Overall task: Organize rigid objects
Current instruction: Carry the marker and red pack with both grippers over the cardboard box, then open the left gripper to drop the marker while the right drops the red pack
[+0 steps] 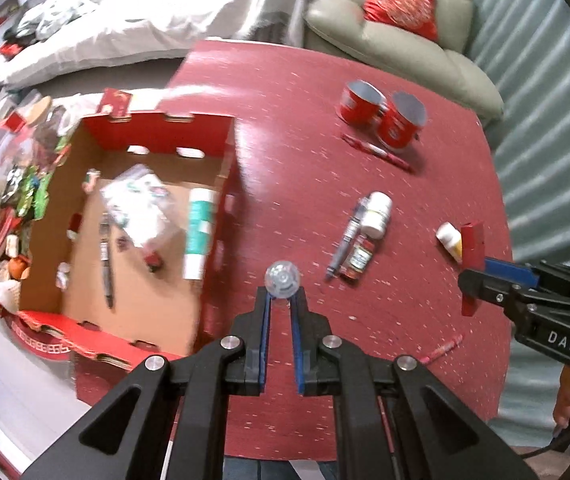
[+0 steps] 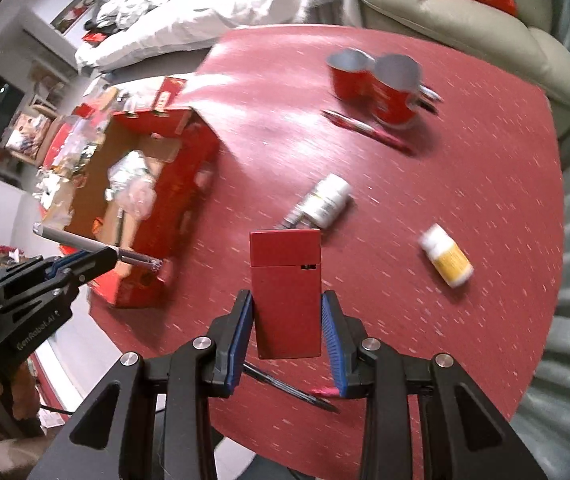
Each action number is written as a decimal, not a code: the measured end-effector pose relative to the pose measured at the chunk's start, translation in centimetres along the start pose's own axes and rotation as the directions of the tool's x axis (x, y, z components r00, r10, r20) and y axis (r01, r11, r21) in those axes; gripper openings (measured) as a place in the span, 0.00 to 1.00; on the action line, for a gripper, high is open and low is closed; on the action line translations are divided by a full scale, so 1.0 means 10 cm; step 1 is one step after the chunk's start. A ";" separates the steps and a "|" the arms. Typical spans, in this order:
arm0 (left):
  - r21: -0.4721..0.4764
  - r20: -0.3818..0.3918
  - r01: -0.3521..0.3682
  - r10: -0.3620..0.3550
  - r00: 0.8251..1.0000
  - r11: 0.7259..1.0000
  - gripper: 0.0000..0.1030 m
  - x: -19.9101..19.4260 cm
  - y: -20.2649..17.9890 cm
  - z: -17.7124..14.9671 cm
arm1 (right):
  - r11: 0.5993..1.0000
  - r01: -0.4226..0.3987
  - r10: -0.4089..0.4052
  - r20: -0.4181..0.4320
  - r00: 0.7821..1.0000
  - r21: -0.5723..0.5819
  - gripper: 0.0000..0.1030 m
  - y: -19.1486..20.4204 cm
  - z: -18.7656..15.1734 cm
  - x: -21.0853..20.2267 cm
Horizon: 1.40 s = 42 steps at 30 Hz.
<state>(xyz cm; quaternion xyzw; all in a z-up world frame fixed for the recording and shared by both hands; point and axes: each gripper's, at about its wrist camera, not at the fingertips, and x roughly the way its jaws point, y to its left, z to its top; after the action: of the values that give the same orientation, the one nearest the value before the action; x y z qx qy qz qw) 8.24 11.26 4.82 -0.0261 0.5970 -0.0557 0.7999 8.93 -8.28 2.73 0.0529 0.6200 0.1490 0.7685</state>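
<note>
My left gripper (image 1: 282,294) is shut on a silver pen (image 1: 282,279), seen end-on above the red table (image 1: 285,120); in the right wrist view the pen (image 2: 85,243) sticks out of the left gripper (image 2: 97,258) beside the open cardboard box (image 2: 189,168). My right gripper (image 2: 287,304) is shut on a red flat box (image 2: 286,292), held upright above the table; it also shows in the left wrist view (image 1: 472,264). The cardboard box (image 1: 225,208) holds a tube, pens and a plastic bag.
On the table lie two red mugs (image 1: 381,114), a red pen (image 1: 377,152), a white bottle (image 1: 377,214), a small jar (image 1: 359,258), a grey pen (image 1: 345,240), a yellow-labelled bottle (image 2: 447,256) and a black pen (image 2: 293,390). A sofa (image 1: 405,48) stands behind.
</note>
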 end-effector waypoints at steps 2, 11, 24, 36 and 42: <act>-0.015 0.010 -0.012 0.012 1.000 1.000 0.10 -0.04 0.18 0.02 | 1.000 -0.009 0.009 0.008 1.000 -0.018 0.34 0.19 0.09 0.03; -0.043 0.033 -0.059 0.061 0.998 0.997 0.10 -0.15 1.00 0.07 | 0.995 -0.063 0.065 0.027 0.998 -0.073 0.34 1.18 0.44 0.24; -0.131 0.013 -0.099 0.102 0.995 0.986 0.10 -0.05 1.84 -0.05 | 0.977 -0.098 0.088 -0.057 0.994 -0.191 0.34 2.23 0.62 0.71; -0.131 0.001 -0.074 0.075 0.997 0.989 0.10 0.12 1.96 -0.01 | 0.976 -0.065 0.044 -0.104 0.994 -0.206 0.34 2.39 0.69 0.92; -0.125 -0.004 -0.060 0.060 0.998 0.990 0.10 0.18 1.97 0.02 | 0.976 -0.051 0.028 -0.115 0.993 -0.210 0.34 2.42 0.71 0.96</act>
<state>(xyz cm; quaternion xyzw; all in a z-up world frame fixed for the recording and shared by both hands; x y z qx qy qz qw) 10.09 30.64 1.05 -0.0583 0.5998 0.0058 0.7980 13.69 18.27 1.79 -0.0255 0.6411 0.2323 0.7310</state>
